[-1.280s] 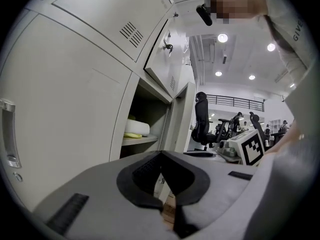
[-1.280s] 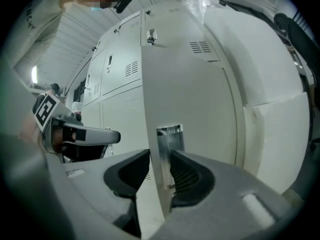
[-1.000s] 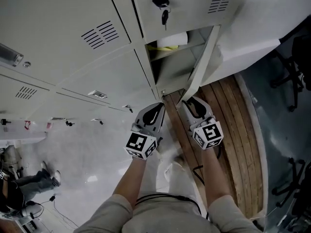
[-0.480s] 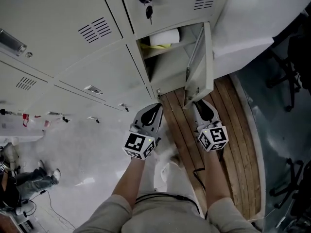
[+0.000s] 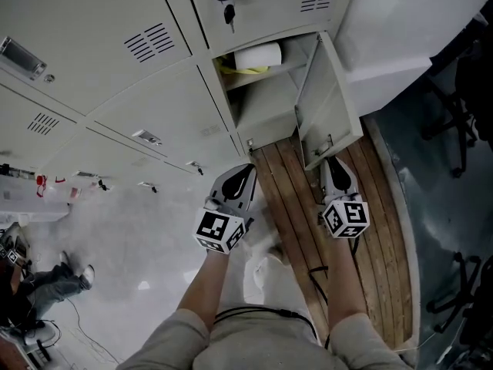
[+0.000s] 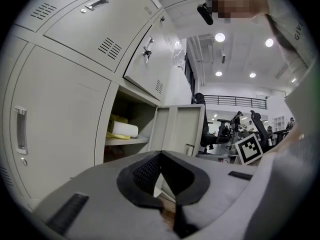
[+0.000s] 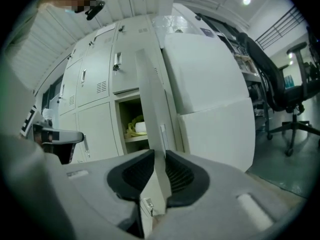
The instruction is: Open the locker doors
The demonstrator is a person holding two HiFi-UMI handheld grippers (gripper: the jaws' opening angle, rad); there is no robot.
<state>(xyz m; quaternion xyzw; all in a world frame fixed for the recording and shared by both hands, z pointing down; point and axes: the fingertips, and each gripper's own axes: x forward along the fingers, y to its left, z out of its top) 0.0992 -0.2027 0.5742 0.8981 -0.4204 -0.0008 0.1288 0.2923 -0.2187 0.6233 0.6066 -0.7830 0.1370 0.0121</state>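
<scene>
Locker door (image 5: pixel 327 114) stands swung out from the bottom compartment (image 5: pixel 266 106) of the end column in a bank of pale grey lockers (image 5: pixel 115 75), hinged on the side next to a white panel (image 5: pixel 400 29); its free edge points toward the person, over a strip of wooden floor (image 5: pixel 289 206); the right gripper (image 5: pixel 333 168) has that edge low down between its jaws, which have just been closing, and in the right gripper view the thin sheet of the door (image 7: pixel 152 129) fills the gap in the right gripper (image 7: pixel 159 176), both dark ribbed pads against it; the left gripper (image 5: pixel 240 177) hangs just left of the opening, apart from the door, its tips pressed together; in the left gripper view the left gripper (image 6: pixel 162 176) has nothing between its pads, and the door (image 6: pixel 177 129) shows beyond it; inside the compartment a white roll (image 5: pixel 258 55) lies on a shelf beside a yellow item (image 5: pixel 231 68); the locker above is closed, with keys (image 5: pixel 227 10) hanging from its lock; the doors to the left are all closed.
</scene>
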